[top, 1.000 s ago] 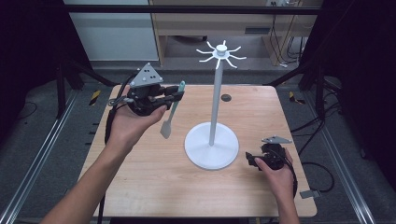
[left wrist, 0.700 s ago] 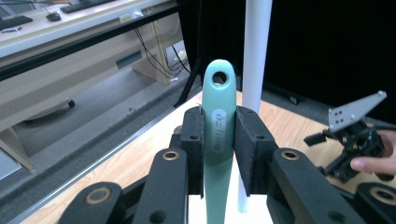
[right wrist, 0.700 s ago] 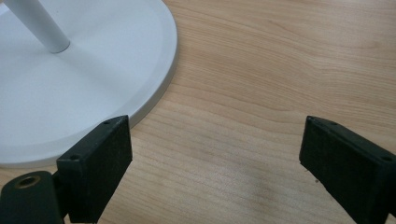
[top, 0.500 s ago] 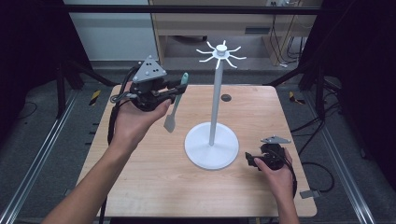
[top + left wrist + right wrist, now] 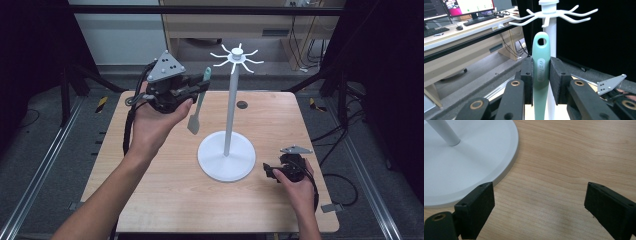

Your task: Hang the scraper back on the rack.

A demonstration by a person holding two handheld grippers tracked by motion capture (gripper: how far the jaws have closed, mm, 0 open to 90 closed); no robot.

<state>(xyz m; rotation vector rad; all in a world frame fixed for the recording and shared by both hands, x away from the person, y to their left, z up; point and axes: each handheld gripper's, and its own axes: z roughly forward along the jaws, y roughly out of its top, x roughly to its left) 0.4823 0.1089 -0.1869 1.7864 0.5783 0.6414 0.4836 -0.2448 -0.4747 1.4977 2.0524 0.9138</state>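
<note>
Left tool [image 5: 202, 86] clamped on the green handle of a spatula [image 5: 196, 114], pads squeezing just below the hang hole; the grey blade dangles under the tool, clear of the tabletop [image 5: 165, 195]. Compared with a second ago the left tool has lifted and drifted a bit toward the white hook stand [image 5: 228, 120], so the spatula now rides higher, its handle top close to hook level. In the left gripper view the spatula's handle hole [image 5: 541, 42] sits straight ahead of the tool, just under the ring of hooks [image 5: 554, 18], pole right behind it. Judgement: carry-to-hook step under way, hanging not done yet; the hole has to rise a little more and slide onto a prong, and a slight twist could miss it. Right tool [image 5: 272, 171] is open and empty, parked low on the tabletop just beside the stand's round base [image 5: 464, 167], not touching it; no shift there.
</note>
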